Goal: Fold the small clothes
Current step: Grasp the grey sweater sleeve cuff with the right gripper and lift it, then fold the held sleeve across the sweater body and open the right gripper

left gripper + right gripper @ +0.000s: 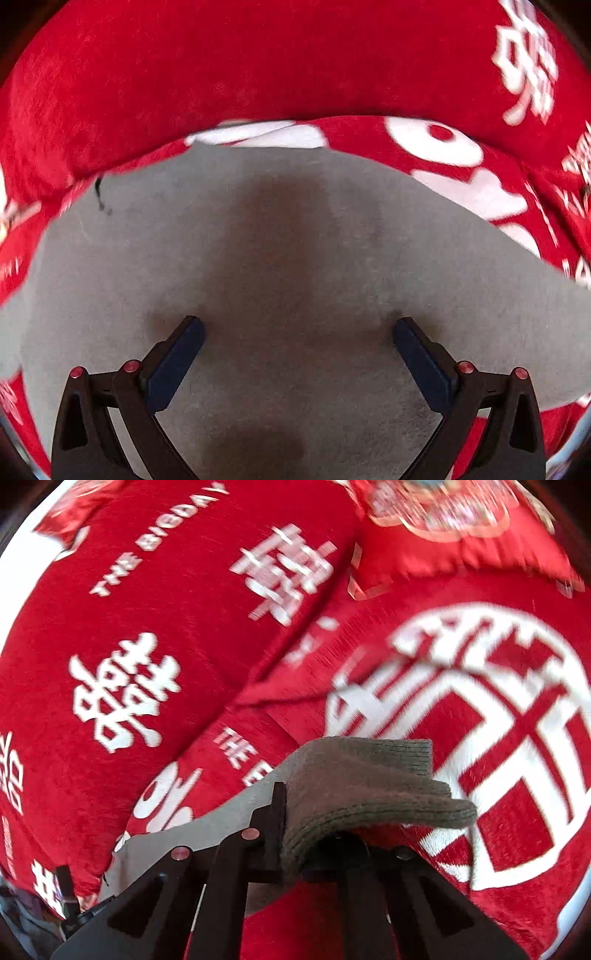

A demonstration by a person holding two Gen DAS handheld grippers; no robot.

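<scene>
A grey knit garment (295,240) lies spread flat on a red blanket with white characters (221,66). My left gripper (298,325) hangs open just over the grey cloth, pointing steeply down, with nothing between its fingers. In the right wrist view, my right gripper (314,823) is shut on the garment's ribbed edge (369,782). The edge is bunched and folded over the jaws, which hides the right finger. The rest of the grey cloth (221,819) trails down to the left over the red blanket (147,627).
A red cushion with gold embroidery (443,517) lies at the far top right. A white sheet edge (22,546) shows at the upper left. A loose dark thread (99,192) sits at the garment's left rim. Red blanket surrounds the garment on all sides.
</scene>
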